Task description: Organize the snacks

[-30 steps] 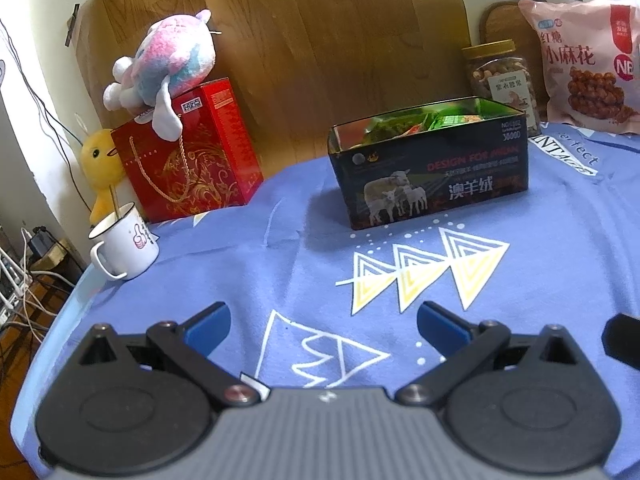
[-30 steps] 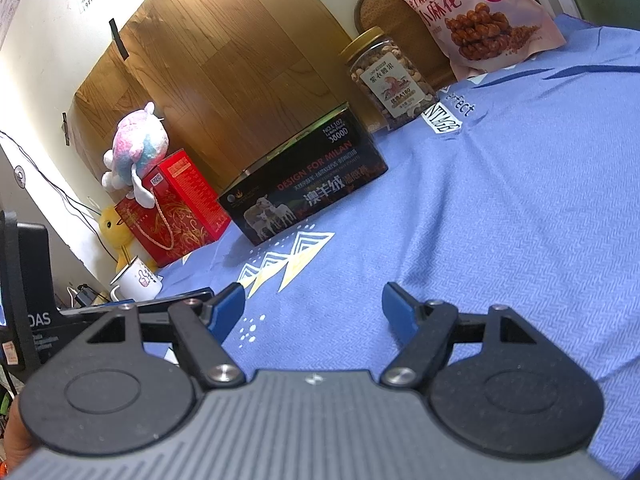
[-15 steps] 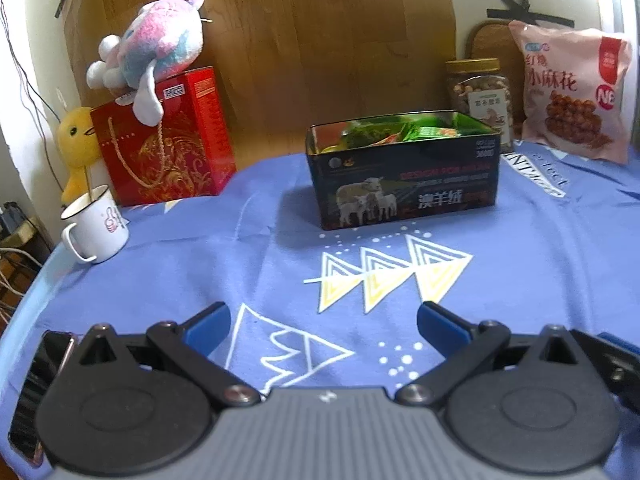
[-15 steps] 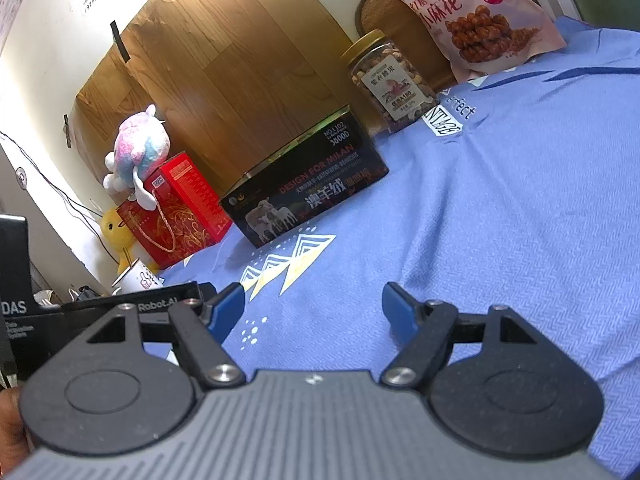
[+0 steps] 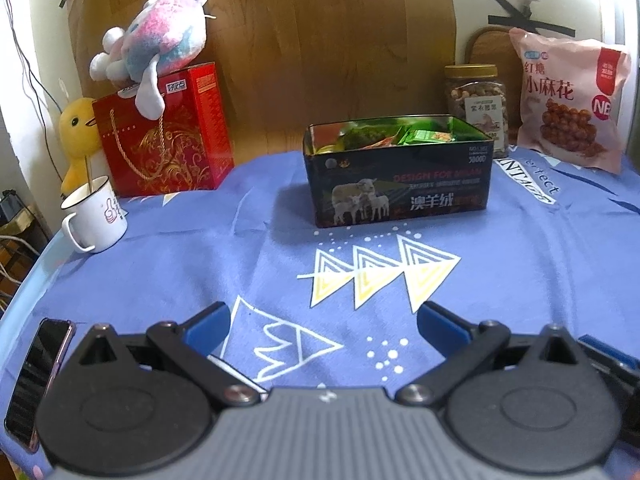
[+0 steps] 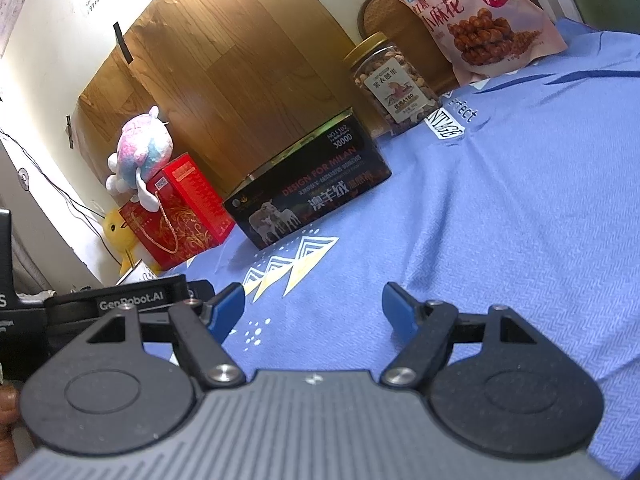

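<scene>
A black tin box (image 5: 400, 188) with a sheep picture stands open on the blue cloth, filled with green and orange snack packets (image 5: 384, 136). It also shows in the right wrist view (image 6: 308, 196). A jar of nuts (image 5: 476, 100) and a pink snack bag (image 5: 568, 104) stand behind it to the right; both also show in the right wrist view, the jar (image 6: 390, 84) and the bag (image 6: 476, 16). My left gripper (image 5: 324, 322) is open and empty, low over the cloth in front of the box. My right gripper (image 6: 314, 310) is open and empty.
A red gift box (image 5: 164, 136) with a plush toy (image 5: 156, 48) on top stands at the back left, beside a yellow duck (image 5: 76, 136) and a white mug (image 5: 96, 216). A phone (image 5: 36, 380) lies at the table's left edge. The left gripper's body (image 6: 112, 304) sits beside my right one.
The left gripper has drawn back and turned right, so the box sits more centred and the phone has come into view. The right gripper has barely moved.
</scene>
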Action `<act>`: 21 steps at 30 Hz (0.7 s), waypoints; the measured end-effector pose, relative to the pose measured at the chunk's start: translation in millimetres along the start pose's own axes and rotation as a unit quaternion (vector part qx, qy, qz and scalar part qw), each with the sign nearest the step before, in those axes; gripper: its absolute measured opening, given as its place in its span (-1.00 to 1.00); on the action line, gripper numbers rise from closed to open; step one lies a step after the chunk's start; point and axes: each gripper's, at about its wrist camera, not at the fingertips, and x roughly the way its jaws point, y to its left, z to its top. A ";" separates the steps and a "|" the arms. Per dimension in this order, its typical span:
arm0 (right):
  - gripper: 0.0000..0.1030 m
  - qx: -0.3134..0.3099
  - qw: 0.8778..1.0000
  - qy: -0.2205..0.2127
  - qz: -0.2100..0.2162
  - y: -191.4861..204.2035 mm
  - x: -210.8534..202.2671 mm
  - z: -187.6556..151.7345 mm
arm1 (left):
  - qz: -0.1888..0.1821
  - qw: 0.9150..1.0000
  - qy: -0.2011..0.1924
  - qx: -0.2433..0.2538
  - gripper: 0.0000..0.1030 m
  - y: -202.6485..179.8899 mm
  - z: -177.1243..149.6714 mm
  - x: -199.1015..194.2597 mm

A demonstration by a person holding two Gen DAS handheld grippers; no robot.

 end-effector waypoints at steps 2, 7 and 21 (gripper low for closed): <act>0.51 0.000 1.000 0.001 0.001 -0.4 0.1 0.2 | 0.003 1.000 0.003 0.000 1.00 -0.1 -0.6 1.5; 0.51 0.002 1.000 0.004 0.000 -1.6 1.5 0.7 | 0.001 1.000 0.025 -0.001 1.00 -1.4 -4.1 7.8; 0.51 0.003 1.000 0.007 0.002 -2.4 1.3 0.9 | -0.009 0.998 0.059 0.021 1.00 -12.4 -15.6 15.0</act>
